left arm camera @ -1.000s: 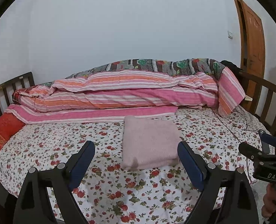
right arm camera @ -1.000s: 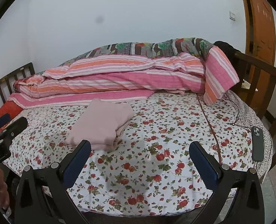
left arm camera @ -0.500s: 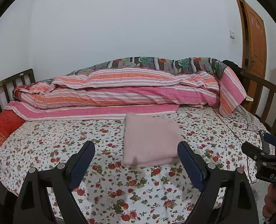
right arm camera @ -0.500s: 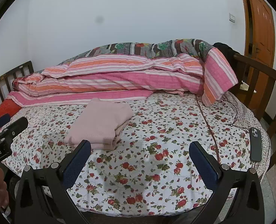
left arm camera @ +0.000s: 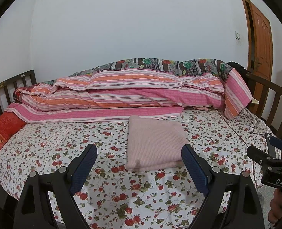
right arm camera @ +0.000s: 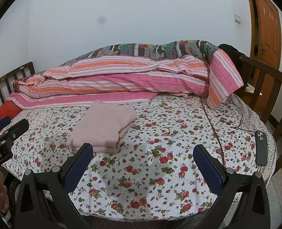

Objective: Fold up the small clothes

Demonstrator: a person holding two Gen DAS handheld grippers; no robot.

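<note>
A red cushion (left arm camera: 4,130) sits at the left edge of the flower-print bed (left arm camera: 68,139). The left gripper (left arm camera: 139,167) hangs above the sheet, jaws wide apart and empty. Just beyond it lies a folded pink garment (left arm camera: 152,143), before a rolled striped quilt (left arm camera: 133,93). The right gripper (right arm camera: 143,166), likewise spread and empty, hovers near a dark phone (right arm camera: 261,147) at the bed's right edge.

Home bedroom, floral-sheeted bed (left arm camera: 45,148), striped quilt (left arm camera: 141,93), wooden door (left arm camera: 261,43)
</note>
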